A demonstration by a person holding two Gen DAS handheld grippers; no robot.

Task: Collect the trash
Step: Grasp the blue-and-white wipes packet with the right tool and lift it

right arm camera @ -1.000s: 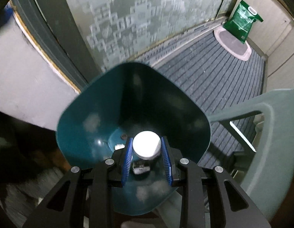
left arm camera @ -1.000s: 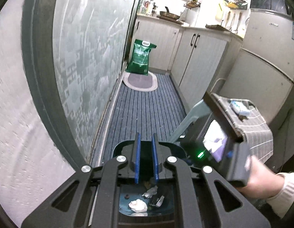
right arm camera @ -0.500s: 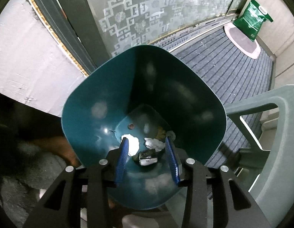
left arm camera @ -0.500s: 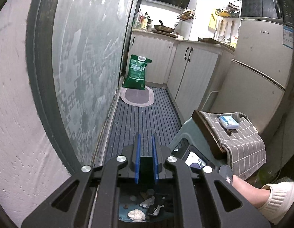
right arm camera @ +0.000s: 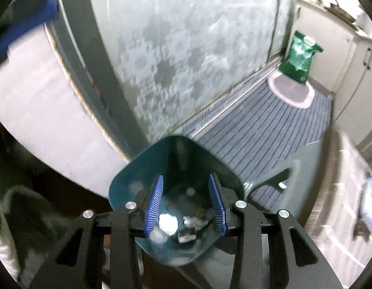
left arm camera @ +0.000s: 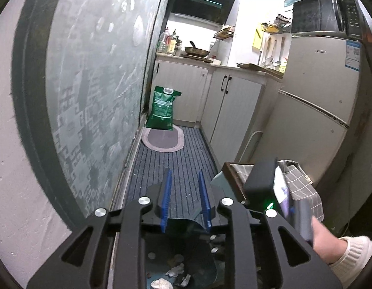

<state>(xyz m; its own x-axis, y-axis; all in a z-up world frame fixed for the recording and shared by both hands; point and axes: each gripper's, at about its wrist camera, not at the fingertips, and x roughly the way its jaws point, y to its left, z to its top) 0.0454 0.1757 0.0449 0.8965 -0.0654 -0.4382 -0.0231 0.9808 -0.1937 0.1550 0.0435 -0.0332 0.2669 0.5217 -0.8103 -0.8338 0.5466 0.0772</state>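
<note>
A teal trash bin (right arm camera: 176,159) stands on the floor below both grippers. It holds crumpled white paper (right arm camera: 168,222), a dark wrapper (right arm camera: 186,236) and other scraps; the same trash (left arm camera: 162,283) shows in the left wrist view under the gripper. My right gripper (right arm camera: 185,204) is open and empty above the bin's mouth. My left gripper (left arm camera: 184,198) is open and empty, above the bin's far rim (left arm camera: 183,222). The right gripper's body (left arm camera: 277,192) shows at the right in the left wrist view.
A frosted glass door (left arm camera: 94,77) runs along the left. A striped floor mat (left arm camera: 174,168) leads to a green bag (left arm camera: 163,108) and cabinets (left arm camera: 231,113). A fridge (left arm camera: 316,120) stands right. A chair with a checked cloth (left arm camera: 304,192) is close at right.
The right gripper let a white bottle cap drop into the bin and opened wider. The left gripper was shut and is now open. Both views have tilted upward.
</note>
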